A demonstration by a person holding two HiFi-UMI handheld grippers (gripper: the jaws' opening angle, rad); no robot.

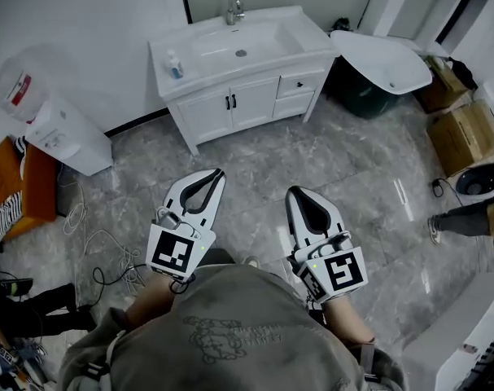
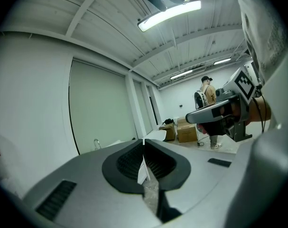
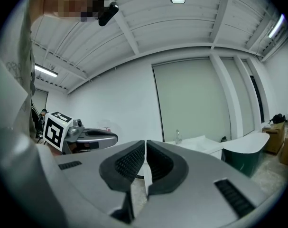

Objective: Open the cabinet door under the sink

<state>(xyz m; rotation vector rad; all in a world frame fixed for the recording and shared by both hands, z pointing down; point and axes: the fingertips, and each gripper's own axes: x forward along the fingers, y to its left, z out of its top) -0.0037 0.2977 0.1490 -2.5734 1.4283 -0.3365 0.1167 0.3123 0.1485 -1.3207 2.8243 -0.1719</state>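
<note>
A white vanity cabinet (image 1: 230, 108) with a sink (image 1: 238, 43) stands against the far wall. Its two doors are closed, with black handles (image 1: 230, 102) at the middle seam, and two drawers (image 1: 299, 84) sit to their right. Both grippers are held low over the grey tiled floor, well short of the cabinet. My left gripper (image 1: 216, 173) (image 2: 144, 141) has its jaws together and holds nothing. My right gripper (image 1: 294, 191) (image 3: 145, 142) is also shut and empty. In the gripper views the cabinet top shows only faintly past the jaws.
A soap bottle (image 1: 175, 65) and a faucet (image 1: 234, 8) are on the vanity. A water dispenser (image 1: 59, 133) stands left, with cables (image 1: 92, 247) on the floor. A white basin (image 1: 385, 59) rests on a dark bin, right of the cabinet. Cardboard boxes (image 1: 466, 137) and a person's leg (image 1: 466, 217) are at the right.
</note>
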